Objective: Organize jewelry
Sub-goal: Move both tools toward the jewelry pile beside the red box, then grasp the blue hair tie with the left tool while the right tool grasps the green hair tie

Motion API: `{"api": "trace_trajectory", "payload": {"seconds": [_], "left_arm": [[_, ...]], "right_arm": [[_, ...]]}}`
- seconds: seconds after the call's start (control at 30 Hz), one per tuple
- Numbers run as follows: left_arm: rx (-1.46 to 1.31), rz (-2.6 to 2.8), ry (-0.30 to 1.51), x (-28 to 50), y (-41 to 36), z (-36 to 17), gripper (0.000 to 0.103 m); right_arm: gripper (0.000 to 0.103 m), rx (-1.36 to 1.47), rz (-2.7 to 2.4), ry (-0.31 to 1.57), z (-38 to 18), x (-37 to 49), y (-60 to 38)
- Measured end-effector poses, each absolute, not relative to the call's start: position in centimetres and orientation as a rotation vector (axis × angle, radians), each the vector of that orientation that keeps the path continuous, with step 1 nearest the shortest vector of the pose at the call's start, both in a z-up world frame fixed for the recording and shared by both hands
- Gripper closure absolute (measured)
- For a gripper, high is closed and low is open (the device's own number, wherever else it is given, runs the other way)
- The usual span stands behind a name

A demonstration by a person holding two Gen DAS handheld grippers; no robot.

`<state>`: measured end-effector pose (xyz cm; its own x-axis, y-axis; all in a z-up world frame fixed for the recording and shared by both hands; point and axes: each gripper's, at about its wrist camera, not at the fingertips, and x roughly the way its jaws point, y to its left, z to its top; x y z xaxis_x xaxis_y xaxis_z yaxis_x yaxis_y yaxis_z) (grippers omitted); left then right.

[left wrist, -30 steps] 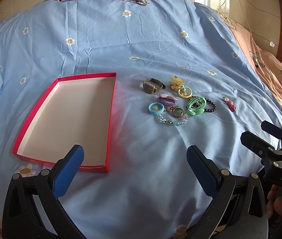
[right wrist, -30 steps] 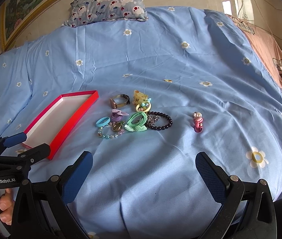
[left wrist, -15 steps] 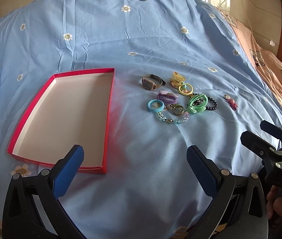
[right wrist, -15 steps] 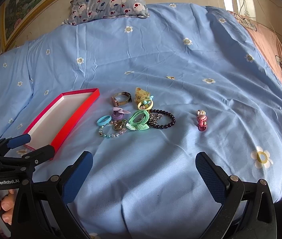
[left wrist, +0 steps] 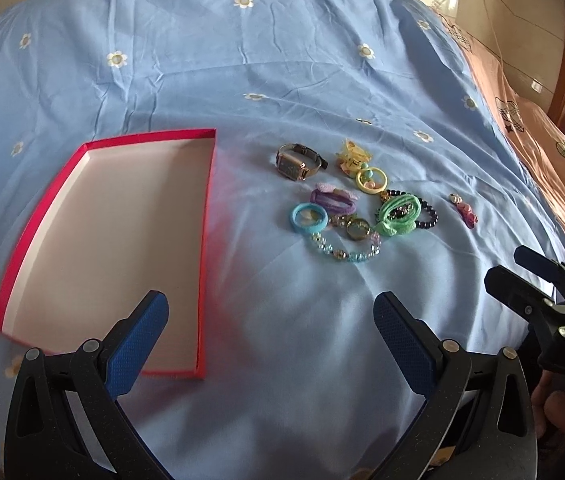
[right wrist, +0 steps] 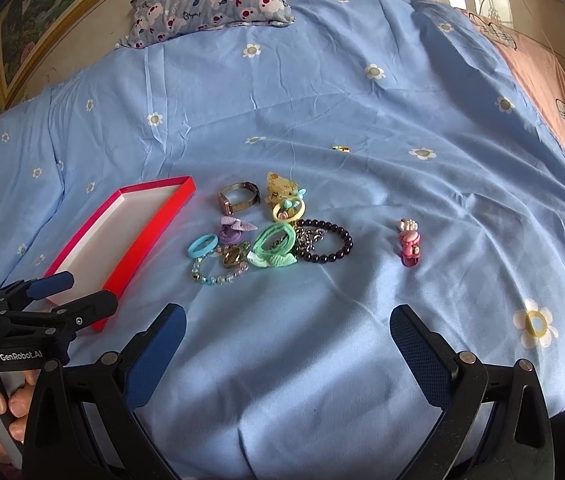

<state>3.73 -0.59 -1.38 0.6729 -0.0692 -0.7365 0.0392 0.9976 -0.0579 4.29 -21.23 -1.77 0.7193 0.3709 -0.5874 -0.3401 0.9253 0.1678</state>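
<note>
A red-edged box lid with a white inside [left wrist: 114, 240] lies empty on the blue bedsheet; it also shows in the right wrist view [right wrist: 122, 236]. To its right is a cluster of jewelry: a wristwatch [left wrist: 296, 160], a green hair tie [left wrist: 398, 216], a blue ring [left wrist: 307, 218], a clear bead bracelet [left wrist: 342, 252], a black bead bracelet [right wrist: 326, 240]. A pink clip [right wrist: 409, 247] lies apart to the right. My left gripper [left wrist: 270, 332] and right gripper [right wrist: 288, 340] are both open and empty, short of the cluster.
A patterned pillow [right wrist: 210, 4] lies at the head of the bed. An orange blanket [left wrist: 542, 152] covers the bed's right side. A small gold item [right wrist: 341, 148] lies alone beyond the cluster.
Both grippers have moved forward a little toward the jewelry and the box. Nothing on the bed has moved.
</note>
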Motion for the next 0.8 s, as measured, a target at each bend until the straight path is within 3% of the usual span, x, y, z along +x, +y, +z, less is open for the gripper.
{"api": "trace_trajectory", "payload": {"seconds": [0.13,0.23,0.6,0.7,0.8], "left_arm": [[-0.041,-0.098,0.853,5.3,-0.5,-1.4,0.012],[-0.055,-0.114,0.873,6.8,-0.2,-1.5,0.018],[-0.022,-0.175,0.936,11.0,-0.9,-2.0,0.022],[-0.007,-0.194,0.960,12.3,-1.4,-2.6,0.029],[-0.004,-0.215,0.980,13.4,-1.7,-3.3,0.042]], "right_arm": [[0.003,0.063,0.402,0.663,-1.3,5.5,-21.3],[0.010,0.071,0.409,0.671,-1.1,6.5,-21.0],[0.041,0.118,0.450,0.759,-1.6,11.2,-19.8],[0.050,0.119,0.457,0.786,-2.1,12.4,-19.2],[0.055,0.113,0.463,0.811,-2.6,13.4,-18.7]]}}
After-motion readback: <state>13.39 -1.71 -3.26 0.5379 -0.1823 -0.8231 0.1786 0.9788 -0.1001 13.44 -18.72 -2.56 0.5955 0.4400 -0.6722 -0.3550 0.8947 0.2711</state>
